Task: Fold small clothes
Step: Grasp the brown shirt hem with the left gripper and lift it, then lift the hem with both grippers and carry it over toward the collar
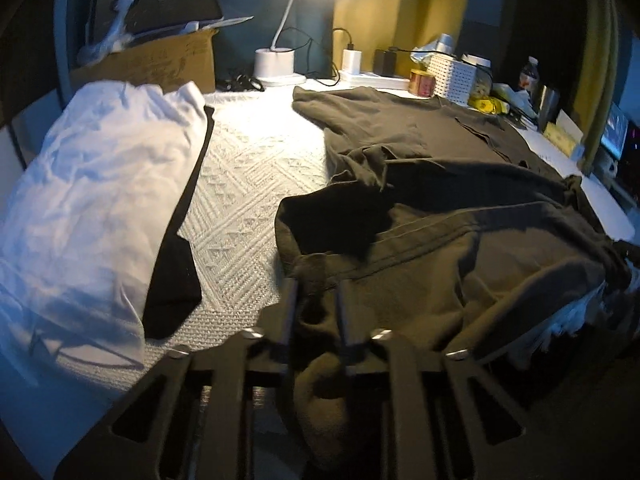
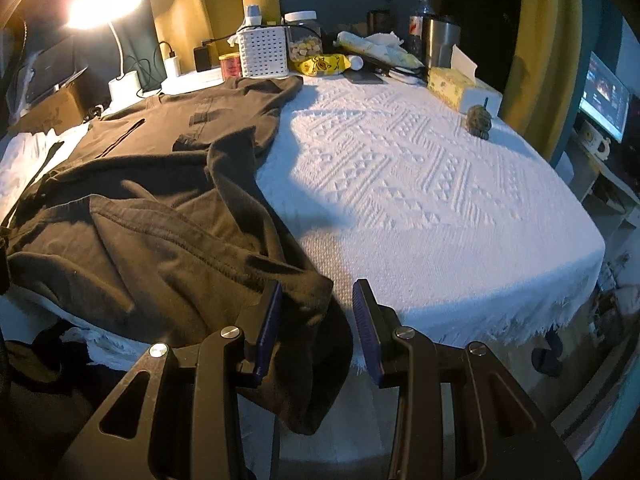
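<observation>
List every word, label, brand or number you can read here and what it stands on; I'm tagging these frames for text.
None can be read.
Round red tin: label blurred.
Yellow snack bag: dark print, too small.
Clear plastic bottle with a red label: label unreadable.
Yellow patterned tissue box: pattern only, no legible words.
Brown cardboard box: faint marks, unreadable.
Lit monitor screen: picture blurred.

left hand-held gripper (image 1: 314, 280) narrow, right hand-held gripper (image 2: 318, 294) agape
</observation>
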The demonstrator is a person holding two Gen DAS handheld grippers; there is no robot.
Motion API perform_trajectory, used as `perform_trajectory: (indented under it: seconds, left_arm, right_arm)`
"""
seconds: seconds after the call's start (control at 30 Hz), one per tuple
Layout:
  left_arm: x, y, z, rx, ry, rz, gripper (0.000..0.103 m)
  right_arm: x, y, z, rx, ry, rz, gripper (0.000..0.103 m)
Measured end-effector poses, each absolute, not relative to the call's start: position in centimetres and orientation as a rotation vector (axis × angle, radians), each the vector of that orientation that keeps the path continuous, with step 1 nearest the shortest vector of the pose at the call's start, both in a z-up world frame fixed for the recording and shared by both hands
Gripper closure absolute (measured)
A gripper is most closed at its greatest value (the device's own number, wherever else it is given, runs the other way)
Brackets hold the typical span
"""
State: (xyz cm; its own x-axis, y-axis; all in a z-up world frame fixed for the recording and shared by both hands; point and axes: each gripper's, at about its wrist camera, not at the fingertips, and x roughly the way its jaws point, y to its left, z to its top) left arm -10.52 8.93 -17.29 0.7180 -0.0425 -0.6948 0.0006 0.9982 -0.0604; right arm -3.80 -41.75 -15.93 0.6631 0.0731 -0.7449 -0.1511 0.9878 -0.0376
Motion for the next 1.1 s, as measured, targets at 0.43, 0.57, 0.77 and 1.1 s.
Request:
perform_trajectory:
  seconds: [0.43, 0.57, 0.77, 1.1]
  left_arm:
    - [-12.0, 8.4, -14.3, -0.002, 0.66, -0.01, 0.098]
    - [-12.4, 8.6, -13.5, -0.016, 0.62, -0.002, 0.098]
    - [-12.3, 9.1, -12.6, -0.014, 0.581, 0.017, 0.098]
    - [-11.6, 9.2, -10.3, 0.006, 0.507, 0.037, 0.098]
  right_arm:
    - [-4.9, -39.3, -15.5, -0.233, 0.767, 0.155, 0.096]
    - [-5.3, -39.2, -13.8, -0.247, 0.692, 0.138, 0.096]
    - [-5.0, -39.7, -11.4, -0.238, 0.608, 0.13, 0.096]
    - [-3.7, -40.5, -8.7, -0.196, 0.507, 0.132, 0.096]
